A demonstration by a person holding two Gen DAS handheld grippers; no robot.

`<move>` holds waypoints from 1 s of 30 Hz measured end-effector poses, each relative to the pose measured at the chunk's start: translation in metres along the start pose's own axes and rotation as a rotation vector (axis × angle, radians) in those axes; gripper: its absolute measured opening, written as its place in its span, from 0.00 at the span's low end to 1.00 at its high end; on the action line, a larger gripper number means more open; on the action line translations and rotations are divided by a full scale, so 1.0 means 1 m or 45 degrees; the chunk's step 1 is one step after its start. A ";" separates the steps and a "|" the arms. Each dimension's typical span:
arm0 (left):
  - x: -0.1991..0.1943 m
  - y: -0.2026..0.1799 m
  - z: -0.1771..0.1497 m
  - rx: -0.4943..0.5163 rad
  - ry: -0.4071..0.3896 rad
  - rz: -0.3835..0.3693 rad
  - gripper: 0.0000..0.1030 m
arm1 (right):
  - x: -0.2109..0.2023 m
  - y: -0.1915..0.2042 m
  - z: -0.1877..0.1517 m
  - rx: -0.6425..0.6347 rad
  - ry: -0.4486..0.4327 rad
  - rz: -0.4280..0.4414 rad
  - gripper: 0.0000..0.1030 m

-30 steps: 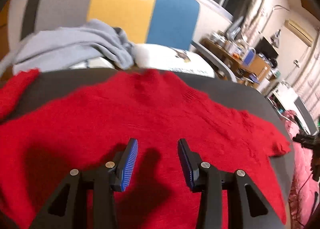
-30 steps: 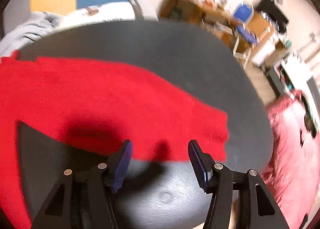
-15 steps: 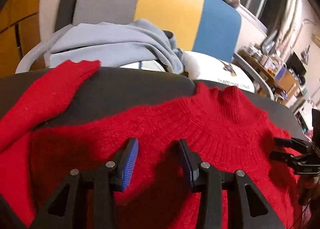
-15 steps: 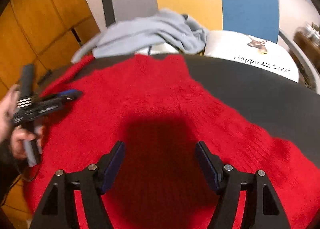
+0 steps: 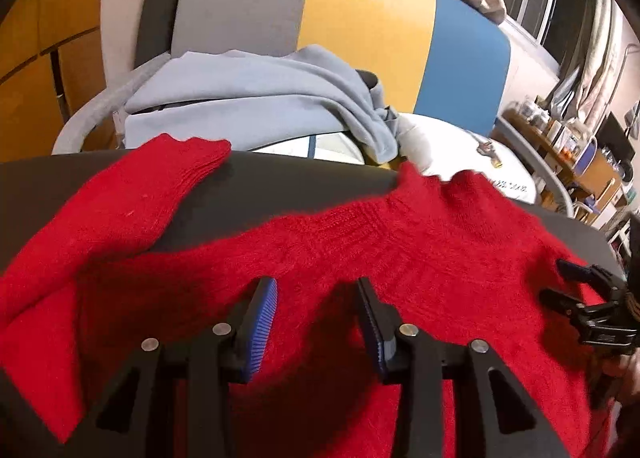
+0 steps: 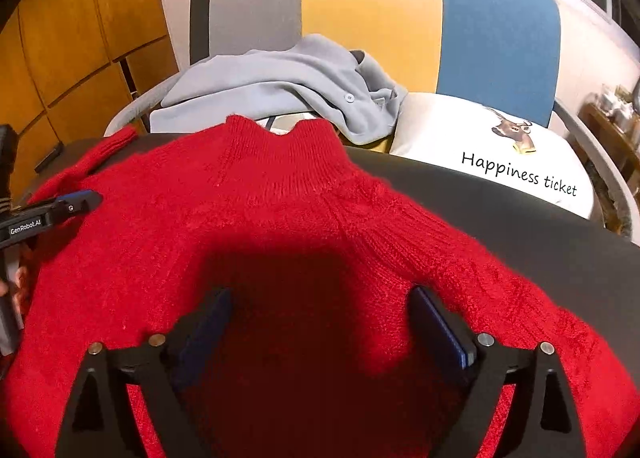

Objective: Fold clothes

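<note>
Right wrist view: the red knitted sweater [image 6: 280,226] lies spread flat on the dark grey round table [image 6: 520,210], collar toward the far edge, one sleeve running out to the right and near side. The right gripper [image 6: 320,322] hovers over the body of the sweater with its blue-padded fingers [image 6: 444,322] wide apart, holding nothing. The left gripper [image 6: 60,210] enters at the left edge, over the sweater's left shoulder area.

Left wrist view: the left gripper [image 5: 316,314] is positioned above the sweater [image 5: 400,258] near the collar, its fingers [image 5: 264,322] apart and empty. The left sleeve [image 5: 132,210] extends toward the far left of the table [image 5: 280,182]. The right gripper [image 5: 576,298] is visible at the right edge, over the sweater.

Beyond the far table edge, a light grey-blue garment [image 6: 288,86] lies bunched on a chair with a grey, yellow and blue upholstered back [image 6: 368,10]. Just to its right lies a white cushion printed with a deer head and "Happiness ticket" [image 6: 500,154]. Orange wooden panels [image 6: 72,38] stand at far left.
</note>
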State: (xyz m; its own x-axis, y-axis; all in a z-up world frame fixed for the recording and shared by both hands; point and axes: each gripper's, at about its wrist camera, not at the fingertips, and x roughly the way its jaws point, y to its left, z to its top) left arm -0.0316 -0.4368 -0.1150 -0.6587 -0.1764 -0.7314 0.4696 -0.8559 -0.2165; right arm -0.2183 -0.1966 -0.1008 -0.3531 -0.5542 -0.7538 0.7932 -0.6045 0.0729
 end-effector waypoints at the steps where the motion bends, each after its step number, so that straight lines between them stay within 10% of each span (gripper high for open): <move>1: -0.012 -0.005 -0.005 -0.005 -0.023 -0.046 0.40 | -0.003 0.000 -0.001 0.007 -0.006 0.006 0.90; 6: -0.059 -0.048 -0.049 0.109 -0.029 -0.208 0.41 | -0.031 -0.012 -0.013 0.071 -0.059 0.039 0.90; 17: -0.079 -0.089 -0.131 0.142 0.091 -0.304 0.41 | -0.237 -0.191 -0.200 0.989 -0.214 -0.025 0.90; 23: -0.074 -0.080 -0.133 0.017 0.083 -0.363 0.42 | -0.331 -0.273 -0.305 1.286 -0.267 -0.554 0.90; 30: -0.073 -0.074 -0.135 -0.027 0.074 -0.397 0.42 | -0.287 -0.290 -0.301 1.042 -0.028 -0.753 0.90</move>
State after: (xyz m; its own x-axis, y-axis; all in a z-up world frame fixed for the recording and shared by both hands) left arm 0.0610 -0.2948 -0.1334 -0.7383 0.1216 -0.6634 0.2628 -0.8540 -0.4490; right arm -0.1976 0.3103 -0.1023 -0.5954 -0.0439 -0.8023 -0.0934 -0.9880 0.1233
